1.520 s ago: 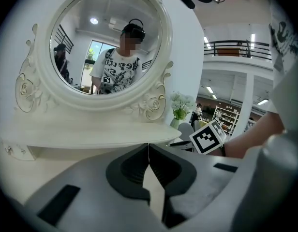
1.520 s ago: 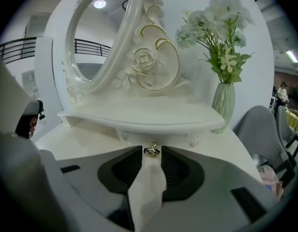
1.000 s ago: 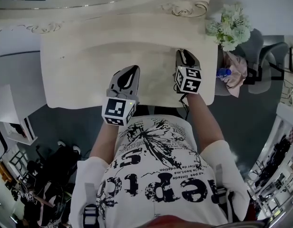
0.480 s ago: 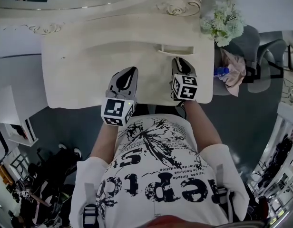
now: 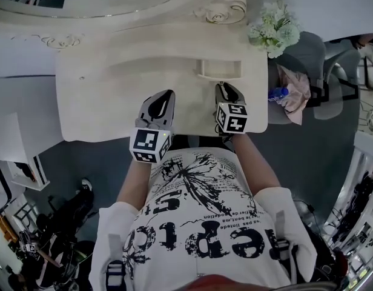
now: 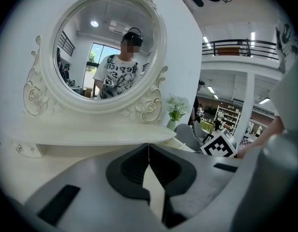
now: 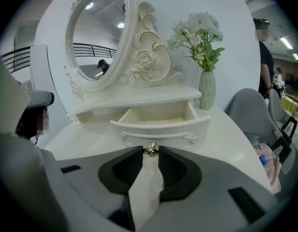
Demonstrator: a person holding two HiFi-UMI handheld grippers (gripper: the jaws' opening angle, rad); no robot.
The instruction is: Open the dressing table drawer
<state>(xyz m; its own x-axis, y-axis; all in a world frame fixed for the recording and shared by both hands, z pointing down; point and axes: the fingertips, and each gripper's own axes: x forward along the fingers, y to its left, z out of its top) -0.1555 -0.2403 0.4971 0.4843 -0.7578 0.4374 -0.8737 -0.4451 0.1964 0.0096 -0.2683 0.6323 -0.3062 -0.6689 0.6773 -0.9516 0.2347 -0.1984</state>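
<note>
The small cream drawer (image 5: 220, 70) of the dressing table (image 5: 95, 96) stands pulled out from under the mirror shelf. Its empty inside shows in the right gripper view (image 7: 161, 116). My right gripper (image 5: 223, 91) is in front of it, shut on the drawer's little metal knob (image 7: 150, 149), which sits pinched between its tips (image 7: 150, 152). My left gripper (image 5: 167, 96) hovers over the tabletop to the left of the drawer. Its jaws are shut with nothing between them (image 6: 148, 147).
An oval mirror (image 6: 103, 52) in a carved frame rises behind the tabletop. A green vase of white flowers (image 7: 205, 88) stands at the table's right back corner (image 5: 271, 29). A grey chair (image 5: 301, 59) and a blue bottle (image 5: 276, 93) are beside the table's right edge.
The right gripper has drawn back toward the person's body with the knob, and the drawer has slid out of the shelf. The left gripper has barely moved.
</note>
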